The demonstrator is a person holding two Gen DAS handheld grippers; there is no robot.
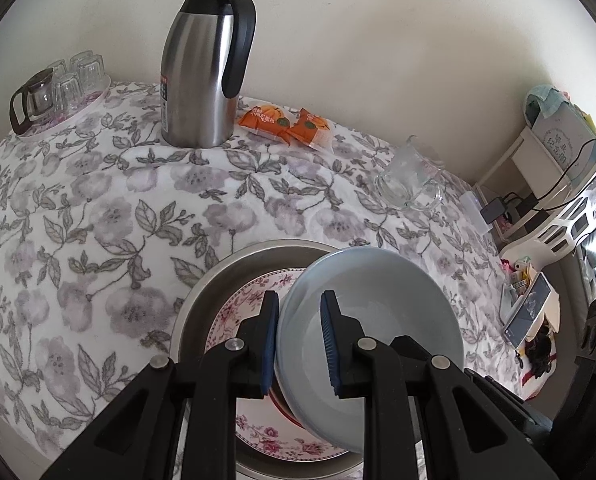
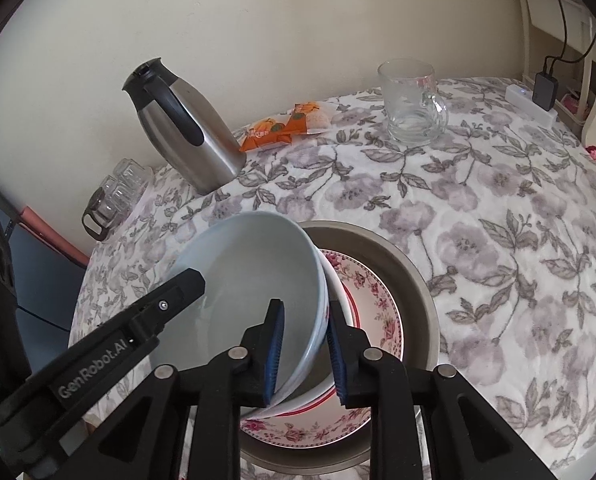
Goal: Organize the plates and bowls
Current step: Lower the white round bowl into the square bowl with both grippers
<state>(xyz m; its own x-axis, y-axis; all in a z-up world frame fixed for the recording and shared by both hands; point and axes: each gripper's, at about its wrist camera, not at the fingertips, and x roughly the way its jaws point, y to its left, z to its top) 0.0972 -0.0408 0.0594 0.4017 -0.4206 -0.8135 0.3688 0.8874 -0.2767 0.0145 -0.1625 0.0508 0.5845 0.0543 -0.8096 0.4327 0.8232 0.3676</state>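
Both jaws pinch the blue bowl [image 1: 371, 312] rim; lower it level, centred over the metal basin [image 2: 413, 276].

Before you: glossy glazed bowl [image 1: 381, 320], brushed steel jug [image 1: 202, 80], matt metal basin [image 2: 413, 280], fleecy cloth [image 1: 98, 220].

text: "GenRobot.AI" | on: left gripper [image 2: 196, 280] arm
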